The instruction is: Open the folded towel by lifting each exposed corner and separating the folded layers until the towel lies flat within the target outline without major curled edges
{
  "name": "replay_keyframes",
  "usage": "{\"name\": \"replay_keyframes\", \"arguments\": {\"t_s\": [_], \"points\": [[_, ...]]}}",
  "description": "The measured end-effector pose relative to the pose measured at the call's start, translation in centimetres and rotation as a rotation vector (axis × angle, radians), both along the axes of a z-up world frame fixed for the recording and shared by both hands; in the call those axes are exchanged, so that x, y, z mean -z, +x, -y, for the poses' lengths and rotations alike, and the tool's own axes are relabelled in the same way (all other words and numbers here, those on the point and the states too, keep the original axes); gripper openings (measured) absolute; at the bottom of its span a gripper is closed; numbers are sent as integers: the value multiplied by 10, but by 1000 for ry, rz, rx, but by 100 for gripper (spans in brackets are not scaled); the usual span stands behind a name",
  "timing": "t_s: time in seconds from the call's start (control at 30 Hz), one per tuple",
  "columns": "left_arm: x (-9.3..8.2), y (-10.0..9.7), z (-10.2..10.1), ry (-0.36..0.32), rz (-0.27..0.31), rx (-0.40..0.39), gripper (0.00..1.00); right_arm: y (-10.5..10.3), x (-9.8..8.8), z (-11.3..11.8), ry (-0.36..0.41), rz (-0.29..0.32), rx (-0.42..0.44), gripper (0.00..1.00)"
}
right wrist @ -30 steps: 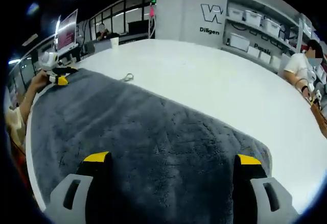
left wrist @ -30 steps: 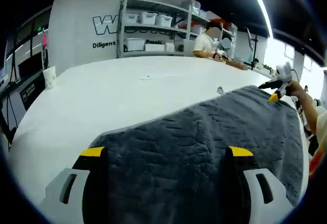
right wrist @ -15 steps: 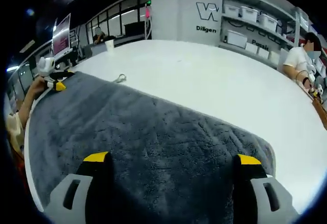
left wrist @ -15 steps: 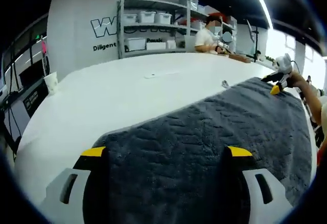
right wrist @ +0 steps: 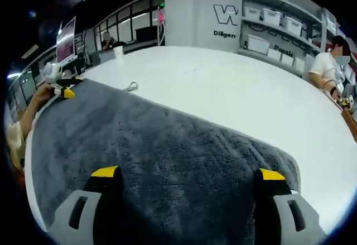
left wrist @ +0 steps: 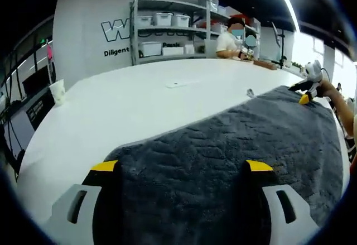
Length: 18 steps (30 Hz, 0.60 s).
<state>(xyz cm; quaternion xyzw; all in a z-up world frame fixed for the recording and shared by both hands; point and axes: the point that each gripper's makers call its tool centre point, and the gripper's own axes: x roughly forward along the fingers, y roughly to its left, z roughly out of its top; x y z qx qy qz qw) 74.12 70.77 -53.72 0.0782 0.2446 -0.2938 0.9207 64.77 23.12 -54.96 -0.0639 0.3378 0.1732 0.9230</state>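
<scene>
A dark grey towel (left wrist: 240,139) lies spread on the white table (left wrist: 134,105). In the left gripper view it runs from my left gripper (left wrist: 179,167) out to the far right. The left jaws stand wide apart, open, over the towel's near corner, with pile showing between them. At the towel's far corner a hand holds my right gripper (left wrist: 305,90). In the right gripper view the towel (right wrist: 145,139) stretches away to the left, where my left gripper (right wrist: 60,89) sits at its far end. My right gripper (right wrist: 188,173) is open above the towel's near end.
A small loop-like thing (left wrist: 249,92) lies by the towel's far edge. A paper cup (left wrist: 57,91) stands near the table's left rim, and a flat white slip (left wrist: 177,82) lies mid-table. Shelves with white bins (left wrist: 167,33) and a seated person (right wrist: 326,61) are beyond the table.
Both views have shifted a little with the hands. The towel stays spread flat and both grippers stay open over its two ends.
</scene>
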Motion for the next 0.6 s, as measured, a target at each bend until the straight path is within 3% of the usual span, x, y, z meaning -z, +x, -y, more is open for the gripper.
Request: {"name": "replay_keyframes", "arguments": {"t_s": [0.5, 0.6], "points": [[0, 11, -4, -13, 11, 10, 88, 2, -3, -5, 11, 4, -7, 99], [-2, 2, -1, -5, -22, 32, 95, -5, -9, -5, 28, 4, -5, 99]]}}
